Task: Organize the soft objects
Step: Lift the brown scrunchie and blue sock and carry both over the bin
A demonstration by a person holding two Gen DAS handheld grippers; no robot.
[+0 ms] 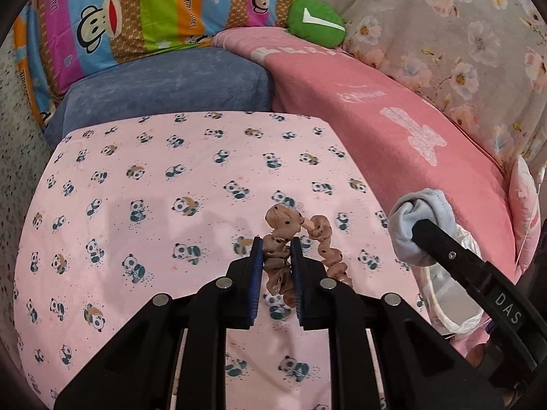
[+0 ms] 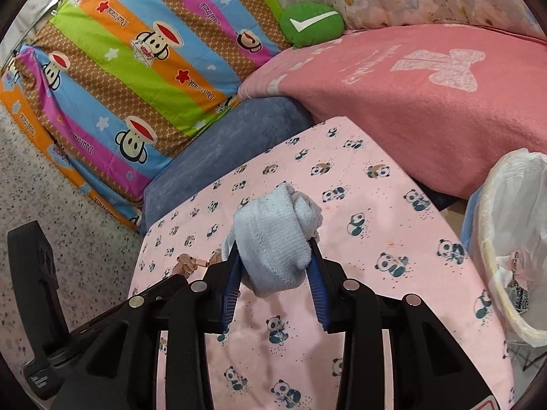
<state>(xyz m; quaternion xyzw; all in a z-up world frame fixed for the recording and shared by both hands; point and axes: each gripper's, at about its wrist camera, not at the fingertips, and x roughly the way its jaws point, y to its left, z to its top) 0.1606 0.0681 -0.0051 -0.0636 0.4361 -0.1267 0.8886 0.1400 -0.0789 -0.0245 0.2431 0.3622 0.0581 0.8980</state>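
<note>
A tan scrunchie with dark dots (image 1: pixel 290 239) hangs between the blue pads of my left gripper (image 1: pixel 277 249), which is shut on it just above the pink panda-print cloth (image 1: pixel 154 205). Part of the scrunchie trails to the right on the cloth. My right gripper (image 2: pixel 273 253) is shut on a rolled light-blue sock (image 2: pixel 273 235), held above the same cloth (image 2: pixel 376 239). In the left wrist view the sock (image 1: pixel 410 218) and the right gripper (image 1: pixel 415 230) appear at the right. In the right wrist view a bit of the scrunchie (image 2: pixel 191 263) peeks out at the left.
A bin lined with a white plastic bag (image 2: pixel 509 239) stands at the right, with something patterned inside. Behind the cloth lie a blue cushion (image 1: pixel 164 85), a pink blanket (image 1: pixel 393 119), a striped cartoon pillow (image 1: pixel 136 17) and a green round cushion (image 1: pixel 316 22). Speckled floor (image 2: pixel 68 188) is on the left.
</note>
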